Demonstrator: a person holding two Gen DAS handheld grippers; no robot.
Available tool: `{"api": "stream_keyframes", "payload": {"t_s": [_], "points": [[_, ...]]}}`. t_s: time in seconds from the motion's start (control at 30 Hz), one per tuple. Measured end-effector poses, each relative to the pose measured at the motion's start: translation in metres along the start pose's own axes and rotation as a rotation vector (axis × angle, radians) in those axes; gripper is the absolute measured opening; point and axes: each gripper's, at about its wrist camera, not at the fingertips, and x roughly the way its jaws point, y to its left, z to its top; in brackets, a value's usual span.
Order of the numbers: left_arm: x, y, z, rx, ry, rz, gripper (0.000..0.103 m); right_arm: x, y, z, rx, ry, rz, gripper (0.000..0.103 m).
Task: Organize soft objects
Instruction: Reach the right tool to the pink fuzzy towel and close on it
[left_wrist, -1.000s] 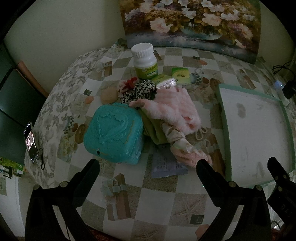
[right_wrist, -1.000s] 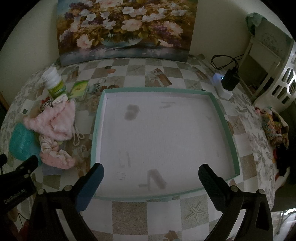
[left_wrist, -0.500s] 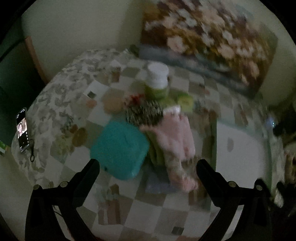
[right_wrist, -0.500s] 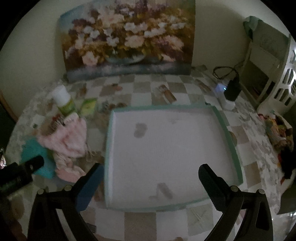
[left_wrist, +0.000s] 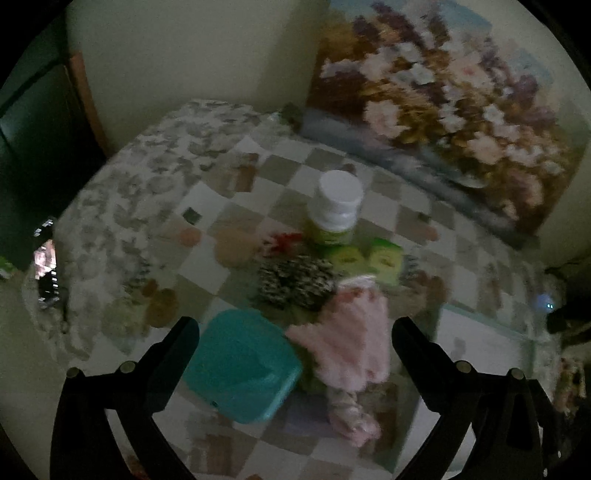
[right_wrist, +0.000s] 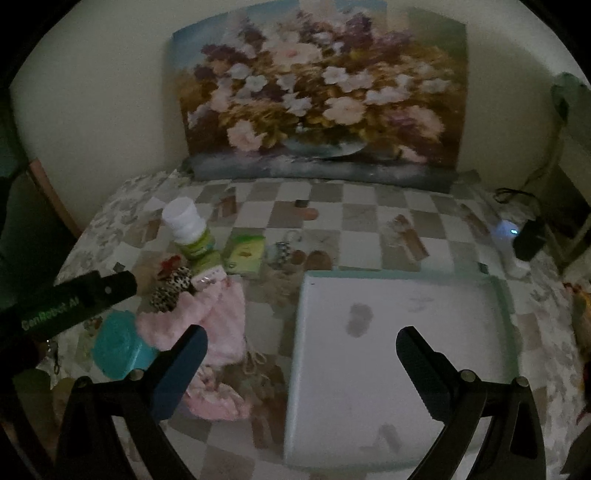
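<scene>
- The left gripper (left_wrist: 293, 339) is hovering above the table (left_wrist: 236, 206) with its fingers (left_wrist: 177, 350) spread wide and gripping nothing.
- Between those fingers a teal box (left_wrist: 240, 369) is sitting on the left and a pink fluffy garment (left_wrist: 351, 343) is lying on the right — the two are touching.
- Just beyond the fingertips, a black-and-white spotted soft thing (left_wrist: 295, 282) is resting against the far end of the pink garment.
- Farther ahead, a white-capped bottle (left_wrist: 336, 206) is standing upright, with green packets (left_wrist: 365, 258) just beside it.
- The right gripper (right_wrist: 301, 350) is also hanging wide open and empty — its fingers (right_wrist: 424, 362) are framing a white tray (right_wrist: 406, 302) with a pale green rim.
- In the right wrist view, the pink garment is lying just outside the left finger, beside the tray but apart from it.
- A flower painting (right_wrist: 317, 92) is leaning on the wall beyond the table, well past both sets of fingertips.
- The pictures are looking dim and blurred, so small details are staying unclear.
</scene>
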Motion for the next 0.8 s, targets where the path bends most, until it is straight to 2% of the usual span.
{"api": "stream_keyframes", "payload": {"t_s": [0.17,0.33,0.67,0.8], "points": [[0.017,0.003,0.013,0.023,0.028,0.103,0.103,0.021,0.015,0.007,-0.019,0.043,0.070,0.103],[0.031,0.013,0.019,0.004,0.045,0.125,0.103,0.045,0.033,0.010,-0.055,0.100,0.132,0.103],[0.043,0.039,0.025,-0.078,0.077,0.111,0.103,0.090,0.060,0.009,-0.040,0.213,0.258,0.103],[0.046,0.035,0.023,-0.072,0.086,0.077,0.103,0.104,0.064,0.001,-0.042,0.250,0.281,0.097]]}}
